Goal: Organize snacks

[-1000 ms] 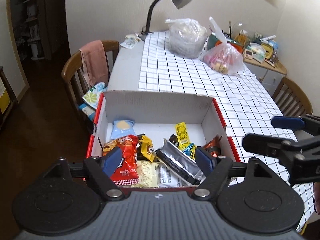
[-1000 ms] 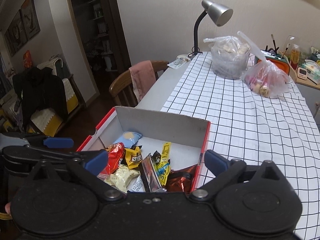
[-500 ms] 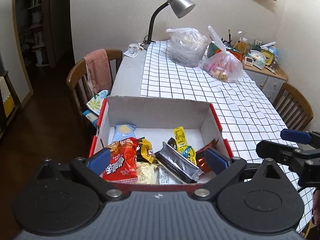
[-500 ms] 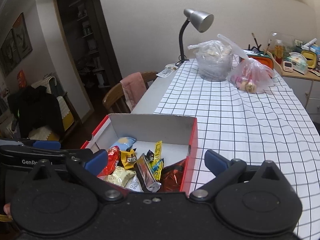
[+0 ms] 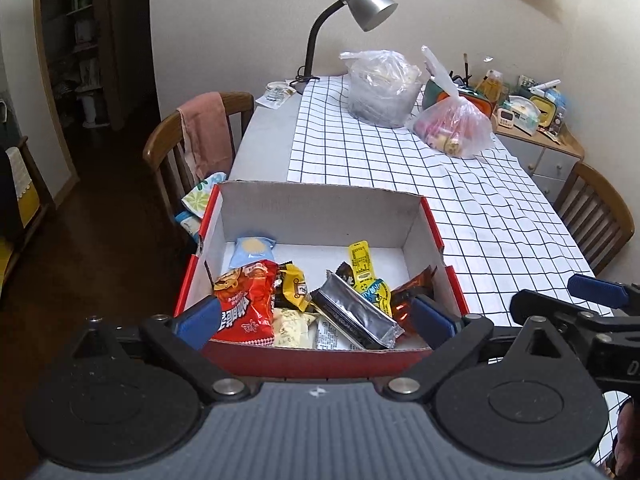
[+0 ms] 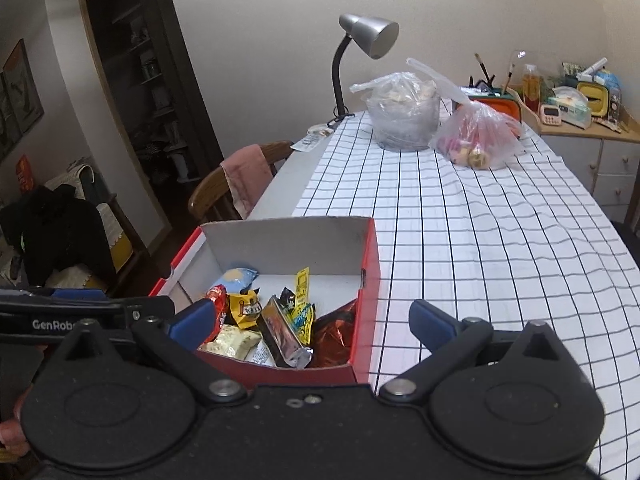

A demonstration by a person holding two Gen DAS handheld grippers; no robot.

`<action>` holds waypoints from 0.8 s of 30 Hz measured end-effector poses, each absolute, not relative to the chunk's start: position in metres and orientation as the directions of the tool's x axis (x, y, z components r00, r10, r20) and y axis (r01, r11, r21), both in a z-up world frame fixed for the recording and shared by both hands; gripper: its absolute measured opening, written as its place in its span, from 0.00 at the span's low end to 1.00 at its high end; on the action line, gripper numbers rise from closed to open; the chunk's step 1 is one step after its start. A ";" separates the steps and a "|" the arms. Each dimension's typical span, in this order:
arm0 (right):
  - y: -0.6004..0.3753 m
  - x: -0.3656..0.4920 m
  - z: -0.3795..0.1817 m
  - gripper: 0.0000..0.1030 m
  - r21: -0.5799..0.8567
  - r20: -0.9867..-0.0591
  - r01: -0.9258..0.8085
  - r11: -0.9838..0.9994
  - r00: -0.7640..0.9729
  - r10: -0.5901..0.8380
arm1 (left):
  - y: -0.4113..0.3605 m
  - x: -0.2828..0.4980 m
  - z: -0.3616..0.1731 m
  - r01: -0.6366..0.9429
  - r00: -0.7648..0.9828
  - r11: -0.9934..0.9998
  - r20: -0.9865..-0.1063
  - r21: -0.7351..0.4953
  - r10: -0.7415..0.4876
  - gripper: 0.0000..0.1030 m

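A red cardboard box (image 5: 432, 228) with a white inside sits at the near end of the table; it also shows in the right wrist view (image 6: 370, 264). It holds several snacks: a red bag (image 5: 246, 304), a silver packet (image 5: 356, 316), a yellow packet (image 5: 362, 266), a light blue pack (image 5: 252, 246). My left gripper (image 5: 316, 322) is open and empty, in front of the box's near wall. My right gripper (image 6: 310, 322) is open and empty, near the box's right corner. The right gripper also shows in the left wrist view (image 5: 576, 304).
A black-checked white cloth (image 6: 480, 240) covers the table. Two plastic bags (image 5: 380, 88) (image 5: 454, 128) and a desk lamp (image 5: 348, 20) stand at the far end. A chair with a pink towel (image 5: 204, 136) is on the left, another chair (image 5: 596, 208) on the right.
Both grippers have drawn back and risen from the box, still open. The box and snacks have not moved.
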State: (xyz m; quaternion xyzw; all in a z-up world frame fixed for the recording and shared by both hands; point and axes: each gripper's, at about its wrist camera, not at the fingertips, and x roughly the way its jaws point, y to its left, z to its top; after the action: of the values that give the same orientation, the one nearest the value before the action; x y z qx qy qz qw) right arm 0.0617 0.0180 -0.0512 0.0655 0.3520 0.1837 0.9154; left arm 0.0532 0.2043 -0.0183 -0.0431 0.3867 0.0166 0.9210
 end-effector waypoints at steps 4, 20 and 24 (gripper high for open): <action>0.020 0.061 -0.052 1.00 0.253 -0.624 -0.305 0.918 0.674 0.396 | 0.200 0.051 -0.019 -0.053 0.697 0.997 -0.717 -0.064 -0.009 0.98; 0.020 0.060 -0.051 1.00 0.230 -0.619 -0.302 0.925 0.688 0.378 | 0.192 0.047 -0.019 -0.044 0.699 0.998 -0.715 -0.055 -0.009 0.98; 0.020 0.059 -0.051 1.00 0.227 -0.613 -0.301 0.926 0.695 0.376 | 0.191 0.046 -0.019 -0.043 0.702 0.997 -0.712 -0.058 -0.011 0.98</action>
State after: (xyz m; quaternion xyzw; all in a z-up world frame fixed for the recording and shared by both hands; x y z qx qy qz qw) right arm 0.0594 0.0196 -0.0505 0.0545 0.3446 0.1842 0.9189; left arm 0.0456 0.1915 -0.0186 -0.0349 0.3857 0.0085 0.9219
